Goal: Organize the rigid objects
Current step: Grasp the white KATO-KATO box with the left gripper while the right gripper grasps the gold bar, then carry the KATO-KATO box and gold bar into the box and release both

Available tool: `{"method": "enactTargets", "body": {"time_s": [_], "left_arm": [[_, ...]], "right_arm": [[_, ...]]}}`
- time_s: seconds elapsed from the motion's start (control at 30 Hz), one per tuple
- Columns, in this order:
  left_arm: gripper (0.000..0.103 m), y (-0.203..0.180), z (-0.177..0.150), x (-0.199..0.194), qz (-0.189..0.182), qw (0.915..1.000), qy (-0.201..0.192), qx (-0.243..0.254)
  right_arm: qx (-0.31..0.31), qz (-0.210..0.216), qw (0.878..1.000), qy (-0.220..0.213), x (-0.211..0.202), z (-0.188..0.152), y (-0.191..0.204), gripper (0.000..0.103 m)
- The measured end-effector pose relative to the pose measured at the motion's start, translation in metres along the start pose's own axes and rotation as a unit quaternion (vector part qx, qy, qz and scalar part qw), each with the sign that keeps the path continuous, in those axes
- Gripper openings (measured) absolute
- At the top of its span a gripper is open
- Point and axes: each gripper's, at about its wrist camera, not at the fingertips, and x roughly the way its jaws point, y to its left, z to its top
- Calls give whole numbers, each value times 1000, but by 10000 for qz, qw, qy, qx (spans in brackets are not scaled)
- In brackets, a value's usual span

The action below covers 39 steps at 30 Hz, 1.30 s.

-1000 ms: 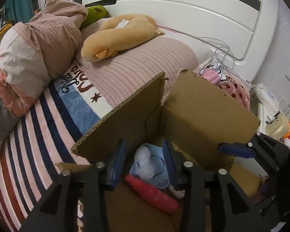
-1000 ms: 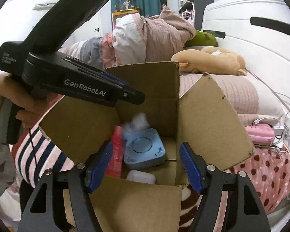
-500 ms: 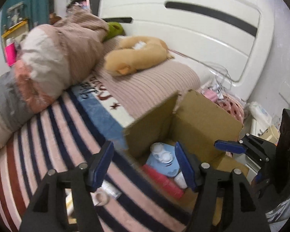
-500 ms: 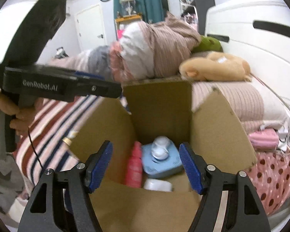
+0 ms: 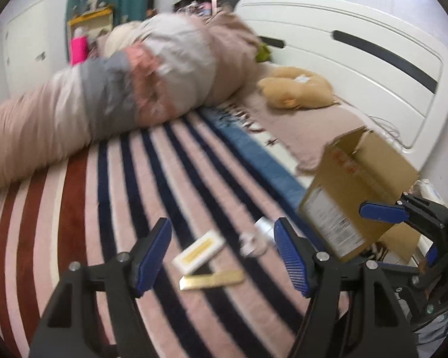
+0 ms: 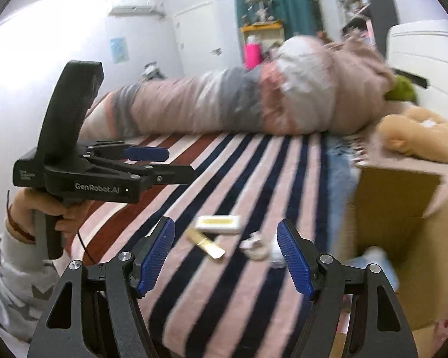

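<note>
Several small objects lie on the striped bedspread (image 5: 74, 208): a white flat box with a yellow label (image 5: 198, 250) (image 6: 218, 222), a gold flat bar (image 5: 212, 279) (image 6: 205, 244), a small crumpled white thing (image 5: 251, 244) (image 6: 255, 247) and a small pale container (image 5: 264, 226) (image 6: 276, 252). An open cardboard box (image 5: 358, 191) (image 6: 403, 217) stands at the right bed edge. My left gripper (image 5: 224, 258) is open and empty, above the objects; it also shows in the right wrist view (image 6: 146, 164). My right gripper (image 6: 224, 258) is open and empty.
A rolled quilt (image 5: 119, 89) lies along the far side of the bed. A tan plush toy (image 5: 295, 89) and the white headboard (image 5: 358, 53) are at the right. The frames are blurred by motion.
Both grippers have swung left, away from above the cardboard box, and now face the loose objects on the bedspread. Both stay open and empty.
</note>
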Motion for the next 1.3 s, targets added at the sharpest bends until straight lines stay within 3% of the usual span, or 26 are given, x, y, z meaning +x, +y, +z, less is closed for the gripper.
{"method": "enactTargets", "body": {"time_s": [0.17, 0.4, 0.53, 0.67, 0.77, 0.8, 0.93, 1.03, 1.13, 1.27, 1.3], "left_arm": [[68, 33, -37, 22, 63, 9992, 213, -337], [68, 62, -68, 60, -152, 9955, 523, -773], [68, 69, -70, 82, -242, 9940, 642, -854], [68, 69, -61, 105, -513, 9935, 687, -753], [62, 72, -51, 122, -931, 9898, 684, -834], [60, 72, -49, 127, -1002, 9892, 707, -803], [52, 62, -42, 144, -1114, 9888, 859, -506], [50, 54, -39, 153, -969, 9896, 1025, -276], [50, 45, -37, 160, -1002, 9890, 1083, -136], [50, 31, -37, 169, -916, 9895, 1113, 100], [45, 28, -37, 169, -840, 9904, 1090, 150]], "right_arm": [[-447, -321, 9982, 252, 41, -7, 26, 69], [-290, 134, 9947, 976, 107, -25, 22, 69], [-204, 243, 9910, 1300, 147, -39, 11, 68], [-432, 472, 9896, 1292, 169, -50, 7, 48], [-574, 534, 9891, 1247, 180, -53, 3, 43], [-556, 652, 9879, 1294, 184, -54, 2, 35], [-655, 757, 9847, 1424, 178, -57, 6, 23], [-604, 534, 9847, 1547, 157, -62, 8, 14], [-438, 236, 9842, 1698, 135, -74, 3, 14], [-73, 233, 9843, 1751, 114, -86, -8, 14], [-41, 199, 9846, 1737, 113, -86, -9, 14]]}}
